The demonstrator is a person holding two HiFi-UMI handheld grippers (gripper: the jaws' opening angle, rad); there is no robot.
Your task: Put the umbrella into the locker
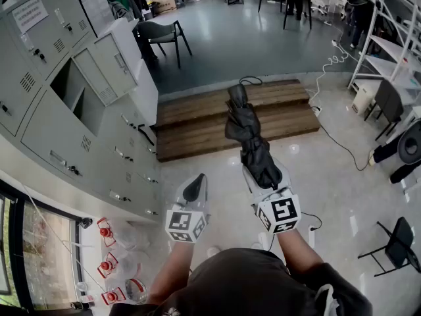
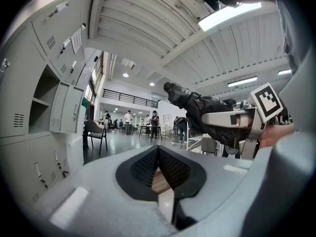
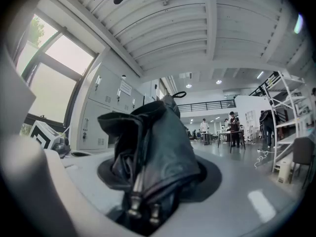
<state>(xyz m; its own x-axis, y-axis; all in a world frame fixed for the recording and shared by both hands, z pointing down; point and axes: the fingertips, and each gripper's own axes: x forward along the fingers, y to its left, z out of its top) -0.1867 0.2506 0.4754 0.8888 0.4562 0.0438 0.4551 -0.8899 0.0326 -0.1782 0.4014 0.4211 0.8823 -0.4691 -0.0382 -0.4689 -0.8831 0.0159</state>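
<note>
A folded black umbrella [image 1: 247,133] juts forward out of my right gripper [image 1: 264,175], which is shut on its lower end. In the right gripper view its folds and metal rib tips [image 3: 153,147] fill the space between the jaws. My left gripper [image 1: 195,189] hangs beside it on the left, shut with nothing in it; its black pads [image 2: 148,164] meet at the tip. From the left gripper view the umbrella [image 2: 195,105] shows to the right. The grey lockers [image 1: 39,117] stand on the left, one compartment [image 1: 66,87] with its door [image 1: 102,71] swung open.
A low wooden step platform [image 1: 230,117] lies ahead on the floor. A dark chair [image 1: 161,35] stands past the lockers. A black cable [image 1: 342,143] runs along the right, near a white shelving rack [image 1: 395,38] and a black chair [image 1: 398,245]. People stand at far tables.
</note>
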